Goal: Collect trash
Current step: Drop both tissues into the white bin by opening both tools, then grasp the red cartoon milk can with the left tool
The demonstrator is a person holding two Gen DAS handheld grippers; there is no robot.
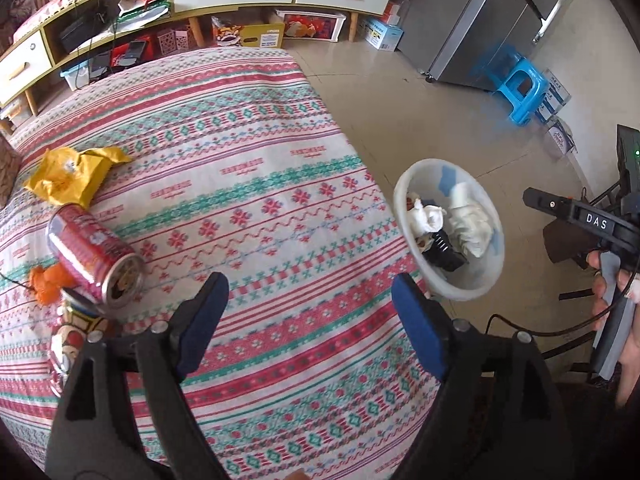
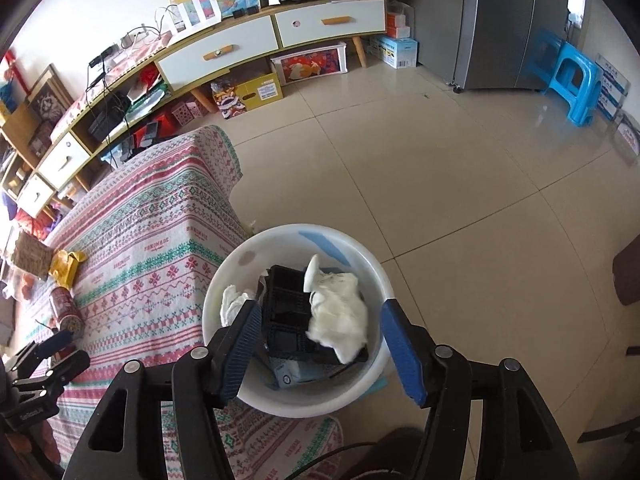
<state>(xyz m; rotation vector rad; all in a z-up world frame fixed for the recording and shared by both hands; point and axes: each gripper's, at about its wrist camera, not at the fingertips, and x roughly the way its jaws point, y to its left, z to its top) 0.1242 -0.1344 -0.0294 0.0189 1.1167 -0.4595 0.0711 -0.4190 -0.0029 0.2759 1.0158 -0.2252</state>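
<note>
My left gripper [image 1: 308, 284] hangs open over the patterned tablecloth [image 1: 260, 160] with nothing between its blue pads. To its left lie a red drink can [image 1: 94, 258] on its side, a crumpled yellow wrapper [image 1: 72, 176], an orange scrap [image 1: 46, 280] and a printed packet [image 1: 68, 340]. A white bin [image 2: 372, 280] stands on the floor at the table's right edge. It holds a black plastic tray [image 2: 288, 308], white tissues [image 2: 340, 316] and a pale packet [image 2: 292, 372]. My right gripper [image 2: 320, 312] is open just above the bin, and its pads touch nothing.
A long TV cabinet [image 2: 224, 56] with drawers and cluttered shelves runs along the far wall, with boxes on the floor under it. A grey fridge [image 2: 500, 24] and a blue stool [image 2: 576, 84] stand at the back right. Tiled floor [image 2: 440, 160] spreads right of the table.
</note>
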